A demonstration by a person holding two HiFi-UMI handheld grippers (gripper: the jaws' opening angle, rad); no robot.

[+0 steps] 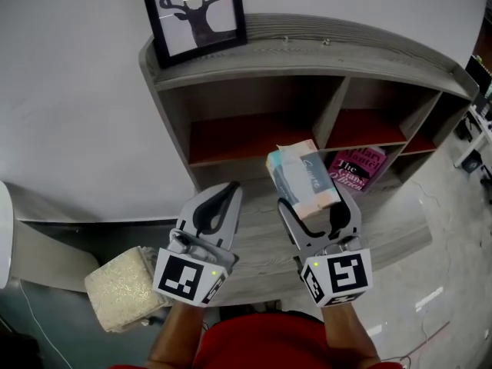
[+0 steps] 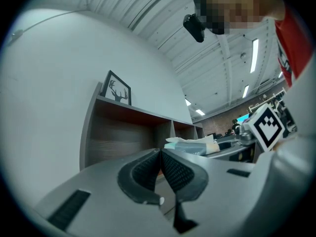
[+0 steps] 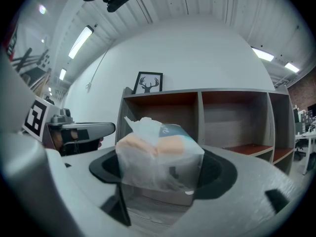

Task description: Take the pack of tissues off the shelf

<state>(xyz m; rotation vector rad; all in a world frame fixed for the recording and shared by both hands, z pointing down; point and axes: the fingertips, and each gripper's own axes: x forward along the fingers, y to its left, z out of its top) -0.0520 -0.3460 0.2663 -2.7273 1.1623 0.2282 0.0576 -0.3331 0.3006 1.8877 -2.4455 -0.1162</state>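
At the far left, low by the floor, a rough beige block (image 1: 123, 287) lies next to the grey wooden ledge (image 1: 261, 248) that runs along the foot of the shelf.

To the right of it, the left gripper (image 1: 228, 189) hovers above this ledge and points toward the shelf. Its two dark pads are pressed together and there is nothing between them. This is clear in the left gripper view, where the ribbed pads (image 2: 148, 169) meet in one line.

Behind and above, a black framed picture of a deer (image 1: 194, 10) stands on the left end of the top board and leans on the white wall. The shelf (image 1: 307, 60) is of grey wood, and its compartments have red boards inside.

The pack of tissues (image 1: 302, 177) is not in any compartment. It is in the air in front of the shelf, before the upright divider, with its far end tilted up. The right gripper (image 1: 311, 204) pinches it at its near end, one jaw on each side. In the right gripper view the pads press on both sides of the soft plastic wrapping (image 3: 160, 154), and the open compartments are well behind it.

Just beside the pack, to the right, a pink book (image 1: 356, 167) leans in a lower compartment. It is apart from the pack.
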